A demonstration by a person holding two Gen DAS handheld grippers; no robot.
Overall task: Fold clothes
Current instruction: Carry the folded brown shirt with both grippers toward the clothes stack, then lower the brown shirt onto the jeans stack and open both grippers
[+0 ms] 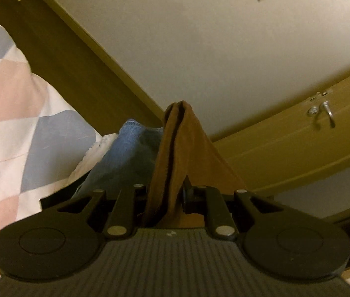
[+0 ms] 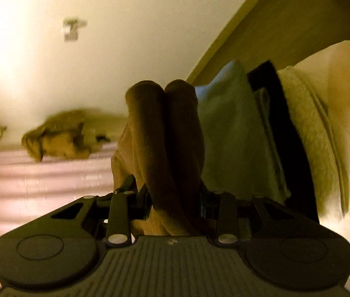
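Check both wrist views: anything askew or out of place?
Only one thing: a crumpled brown garment lies in a loose heap on the pink bedding, unfolded. Both tongs, left and right, are shut on folded brown cloth, nothing slipping.

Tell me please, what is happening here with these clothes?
A person is folding laundry with a handheld gripper in each hand. The left gripper is shut on a brown garment, with blue jeans and a checked bedcover behind it. The right gripper is also shut on thick folds of brown fabric. Beside it stands a stack of folded clothes. The brown piece seems to be carried, not yet laid down.
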